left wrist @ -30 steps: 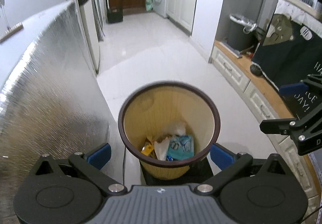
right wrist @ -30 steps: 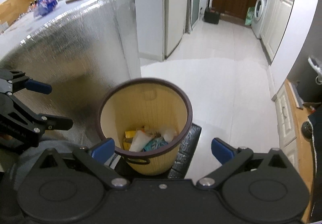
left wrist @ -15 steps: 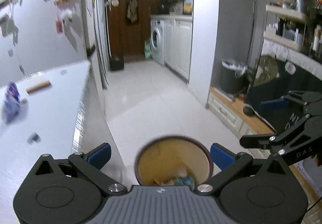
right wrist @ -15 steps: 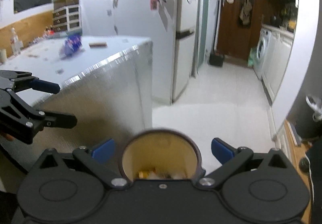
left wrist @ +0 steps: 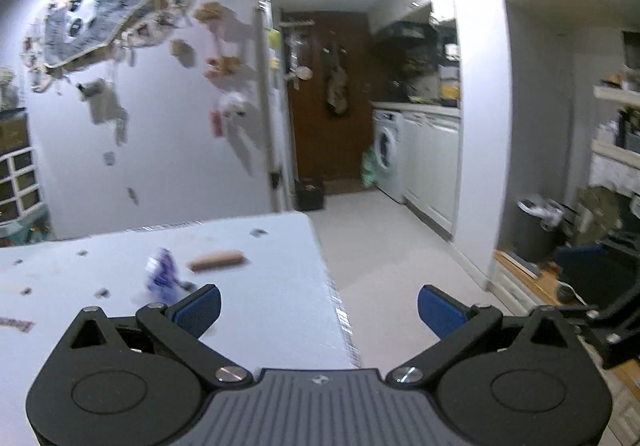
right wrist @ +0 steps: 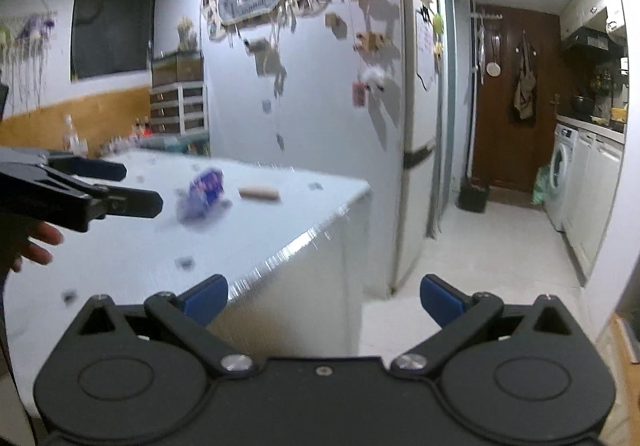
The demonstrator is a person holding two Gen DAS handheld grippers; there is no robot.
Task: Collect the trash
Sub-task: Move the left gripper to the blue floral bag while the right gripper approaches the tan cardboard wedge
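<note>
A crumpled blue-purple wrapper (left wrist: 162,273) (right wrist: 204,191) lies on the white table (left wrist: 260,310) (right wrist: 120,262), with a tan stick-shaped piece (left wrist: 218,260) (right wrist: 258,192) just beyond it. Small dark scraps (right wrist: 185,263) dot the tabletop. My left gripper (left wrist: 319,310) hangs open and empty over the table's right corner, the wrapper just past its left finger. My right gripper (right wrist: 324,300) is open and empty at the table's near corner. The left gripper (right wrist: 116,185) also shows at the left of the right wrist view. The bin is out of sight.
A tall white fridge wall (right wrist: 320,105) with magnets and papers stands behind the table. A tiled floor corridor (left wrist: 384,246) runs to a brown door (right wrist: 512,97) and a washing machine (left wrist: 386,155). A grey bin (left wrist: 534,230) stands at the right. A hand (right wrist: 34,246) holds the left gripper.
Both grippers have tilted and risen from over the yellow bin up to table height. The bin has dropped out of view and the tabletop litter has come into view.
</note>
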